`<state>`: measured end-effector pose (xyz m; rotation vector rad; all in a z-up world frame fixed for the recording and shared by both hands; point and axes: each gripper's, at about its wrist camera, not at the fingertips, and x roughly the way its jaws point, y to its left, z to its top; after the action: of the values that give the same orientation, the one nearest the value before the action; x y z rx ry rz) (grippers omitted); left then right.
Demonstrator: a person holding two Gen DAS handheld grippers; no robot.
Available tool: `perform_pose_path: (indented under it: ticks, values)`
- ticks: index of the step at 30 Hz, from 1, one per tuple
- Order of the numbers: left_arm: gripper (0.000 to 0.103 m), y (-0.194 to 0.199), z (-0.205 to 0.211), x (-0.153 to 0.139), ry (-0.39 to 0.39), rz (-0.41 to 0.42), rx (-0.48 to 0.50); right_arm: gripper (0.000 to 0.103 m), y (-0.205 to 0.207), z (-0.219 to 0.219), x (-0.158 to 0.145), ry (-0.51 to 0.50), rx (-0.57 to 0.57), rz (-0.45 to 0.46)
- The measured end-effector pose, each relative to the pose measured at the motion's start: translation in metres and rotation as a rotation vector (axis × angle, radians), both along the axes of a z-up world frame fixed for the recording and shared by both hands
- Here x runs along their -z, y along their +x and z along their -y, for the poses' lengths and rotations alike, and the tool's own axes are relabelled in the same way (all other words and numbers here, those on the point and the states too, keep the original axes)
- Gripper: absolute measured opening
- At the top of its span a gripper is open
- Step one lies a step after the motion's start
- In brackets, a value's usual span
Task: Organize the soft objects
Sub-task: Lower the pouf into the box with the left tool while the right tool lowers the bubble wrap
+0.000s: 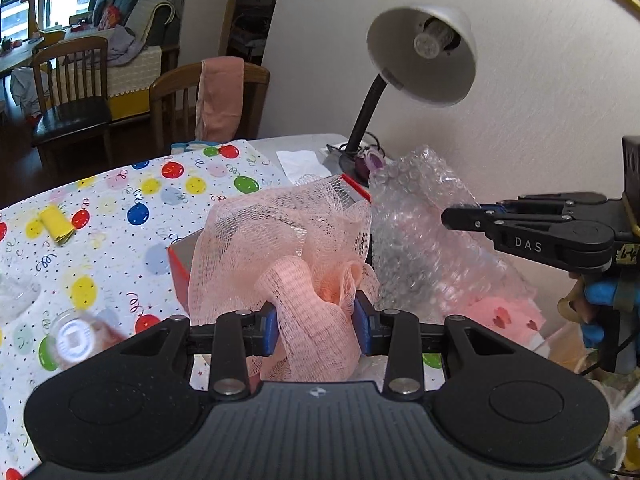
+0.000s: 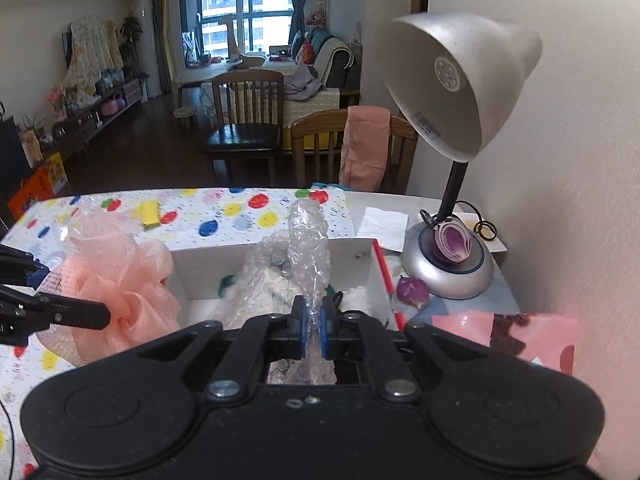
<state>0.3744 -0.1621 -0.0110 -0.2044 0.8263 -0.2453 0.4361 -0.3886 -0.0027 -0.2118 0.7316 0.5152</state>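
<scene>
The left claw [image 1: 316, 320] is clenched on a pink mesh bath pouf [image 1: 288, 248], carried just short of the red-edged white box [image 2: 280, 264]. The right claw [image 2: 314, 332] is clamped on a sheet of bubble wrap [image 2: 304, 248], hanging into the box ahead of it. Neither has been released yet. Far off on the counter [image 1: 120, 200], a yellow sponge [image 1: 58, 224] remains to be collected.

One mesh puff [image 1: 280, 240], one bubble wrap [image 2: 308, 240], one box [image 2: 272, 256], one lamp [image 2: 460, 80], two chairs [image 2: 244, 120].
</scene>
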Motion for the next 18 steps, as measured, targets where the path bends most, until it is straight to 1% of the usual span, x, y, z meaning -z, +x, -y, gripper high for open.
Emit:
perform_pose_path:
  ticks: [5, 10, 18]
  values:
    - [0.036, 0.023, 0.016, 0.017, 0.032, -0.033, -0.011, 0.006, 0.016, -0.005, 0.017, -0.06, -0.012, 0.004]
    - [0.036, 0.041, 0.027, 0.035, 0.051, -0.073, -0.025, 0.006, 0.035, -0.005, 0.037, -0.087, -0.01, -0.032]
    - [0.036, 0.064, 0.04, 0.055, 0.078, -0.115, -0.046, 0.006, 0.058, -0.007, 0.063, -0.103, -0.01, -0.074]
